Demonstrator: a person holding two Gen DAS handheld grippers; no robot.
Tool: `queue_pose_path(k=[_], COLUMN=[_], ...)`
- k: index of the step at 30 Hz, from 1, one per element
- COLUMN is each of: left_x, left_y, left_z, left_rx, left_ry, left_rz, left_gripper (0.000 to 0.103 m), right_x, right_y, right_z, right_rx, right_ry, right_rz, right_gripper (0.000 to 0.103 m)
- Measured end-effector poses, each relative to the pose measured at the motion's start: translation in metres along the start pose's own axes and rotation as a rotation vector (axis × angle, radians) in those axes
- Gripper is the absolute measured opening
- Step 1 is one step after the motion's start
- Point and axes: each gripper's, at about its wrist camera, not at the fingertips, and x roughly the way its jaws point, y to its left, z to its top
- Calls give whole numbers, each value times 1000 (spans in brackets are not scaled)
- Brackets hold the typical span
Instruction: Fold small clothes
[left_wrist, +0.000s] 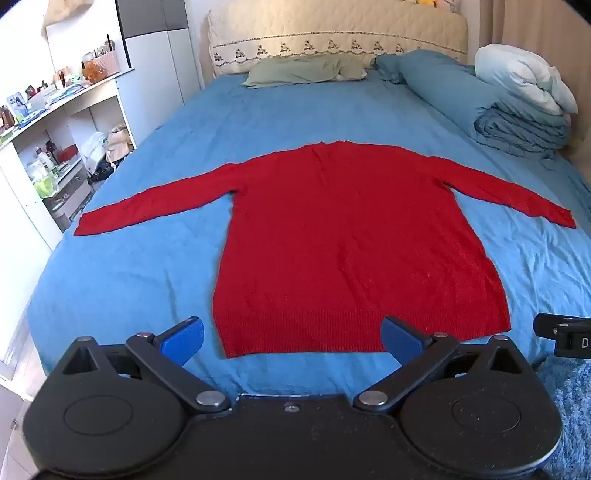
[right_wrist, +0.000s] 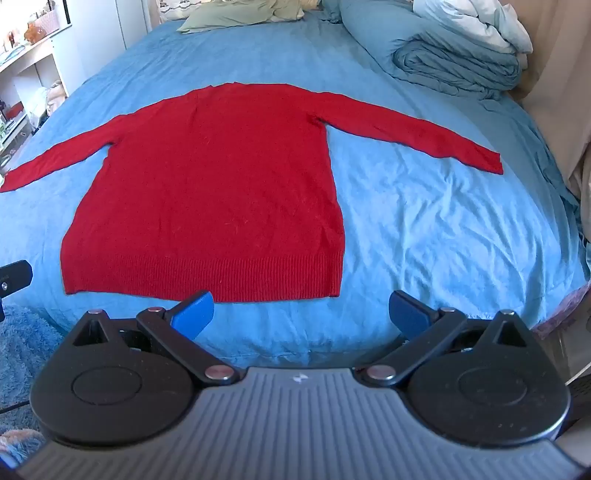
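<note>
A: What stood at the far left?

B: A white shelf unit (left_wrist: 55, 122) crowded with small bottles and boxes, just beside the bed (left_wrist: 122, 280). The bed carried a blue sheet.

A: And the garment?

B: A red sweater (left_wrist: 343, 236) lay flat on the sheet, spread out, hem toward the cameras and neckline toward the headboard (left_wrist: 332, 33). Its left sleeve (left_wrist: 147, 206) ran out toward the shelf side, the right sleeve (left_wrist: 517, 199) toward the other edge. In the right wrist view the same sweater (right_wrist: 214, 184) sat left of centre.

A: How were the left tongs?

B: The left tongs (left_wrist: 291, 336) were spread wide, blue pads apart, holding nothing. They hovered at the near edge of the bed. One pad (left_wrist: 183, 339) showed over the sheet just left of the hem's corner; the other overlapped the ribbed hem in the picture. Whether either touched the fabric, I could not tell.

A: And the right tongs?

B: The right tongs (right_wrist: 301, 312) were spread wide too, empty, near the hem's right corner; the left pad (right_wrist: 194, 314) overlapped the hem's edge and the right one lay over bare sheet.

A: Anything further right?

B: A green pillow (left_wrist: 295, 70) lay near the headboard, and a folded blue duvet (left_wrist: 517, 125) with a pale one on top sat at the far right corner, well apart from the sweater.
</note>
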Motion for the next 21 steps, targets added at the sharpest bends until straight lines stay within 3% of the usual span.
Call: queue_pose_path(k=[21], left_x=[-1], left_y=[-4], left_z=[1], left_rx=[9], left_ry=[-20], left_rz=[22], left_gripper=[103], right_x=[-1], right_y=[1], right_z=[-1], right_rx=[9], right_ry=[2], right_rz=[10], right_gripper=[103])
